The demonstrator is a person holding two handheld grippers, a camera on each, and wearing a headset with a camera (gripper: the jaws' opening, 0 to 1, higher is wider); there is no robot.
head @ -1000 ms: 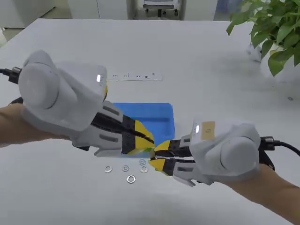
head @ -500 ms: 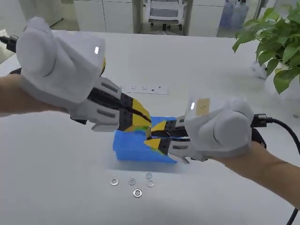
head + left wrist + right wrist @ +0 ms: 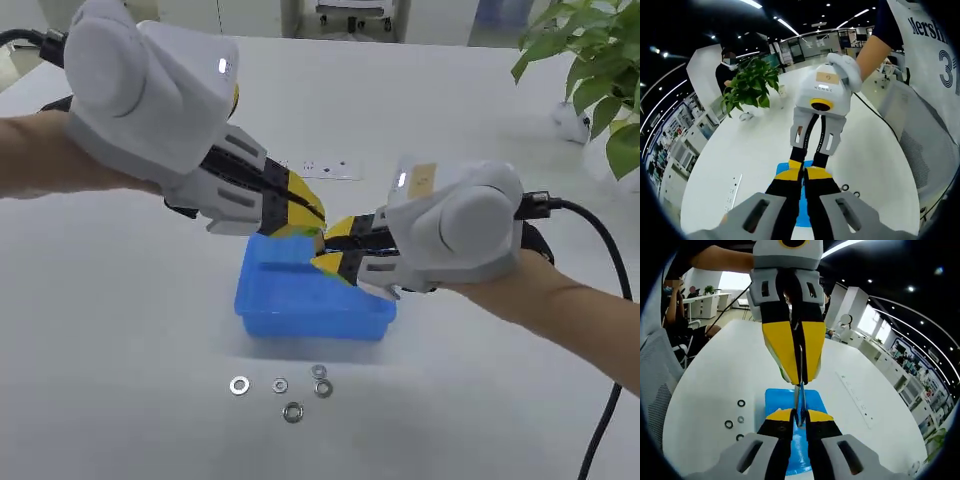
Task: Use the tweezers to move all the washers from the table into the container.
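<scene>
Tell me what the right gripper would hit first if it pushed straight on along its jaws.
The left gripper: its yellow jaw tips face it head-on, just past the tweezers that run between the two grippers. Depth is unclear, but nothing else seems to lie in that line.

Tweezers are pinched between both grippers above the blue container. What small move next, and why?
Likely lower the thin metal tweezers past the near wall of the blue plastic container toward the small metal washers. All five lie on the white table in front of it, and the left gripper and right gripper hold the tweezers above it.
</scene>
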